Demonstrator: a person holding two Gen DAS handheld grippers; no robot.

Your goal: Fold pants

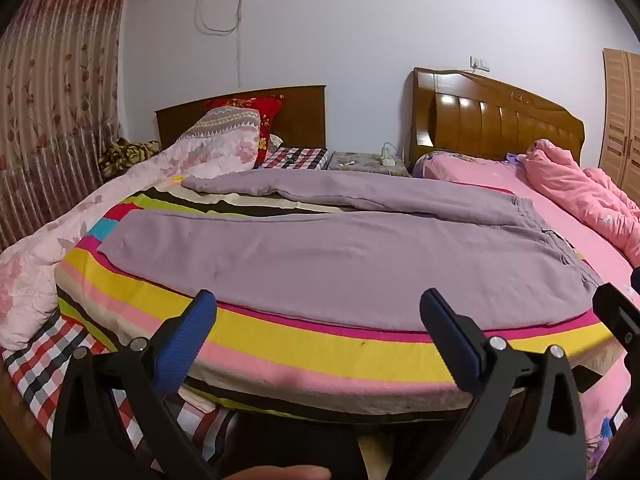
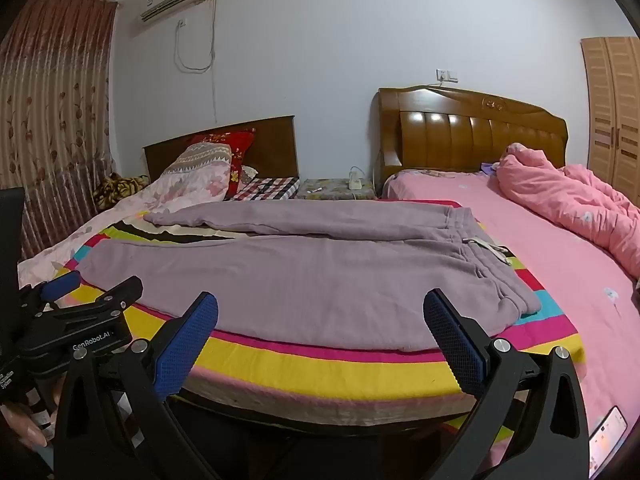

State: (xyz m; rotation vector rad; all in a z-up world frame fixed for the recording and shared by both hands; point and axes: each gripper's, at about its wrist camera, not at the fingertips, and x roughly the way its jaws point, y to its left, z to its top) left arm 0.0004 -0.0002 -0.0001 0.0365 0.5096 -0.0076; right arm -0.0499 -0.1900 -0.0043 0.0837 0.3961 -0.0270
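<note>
The left claw hangs released, its blue pads spread wide and empty, just short of the near edge of the striped blanket. The right claw is likewise released and empty, hovering at the same edge nearer the waistband.

Beyond both, the lilac sweatpants lie flat on the blanket across the bed, legs spread in a narrow V with cuffs to the left and the drawstring waistband to the right. No fold looks begun.

Likely trouble, as I judge it: a pinch at the hem could catch the blanket beneath along with the pants, dragging both. The soft knit may also sag or twist if the two claws lift unevenly, leaving the legs misaligned. A phone lies on the pink sheet close to the right claw and could be knocked.

No containers are in view.
</note>
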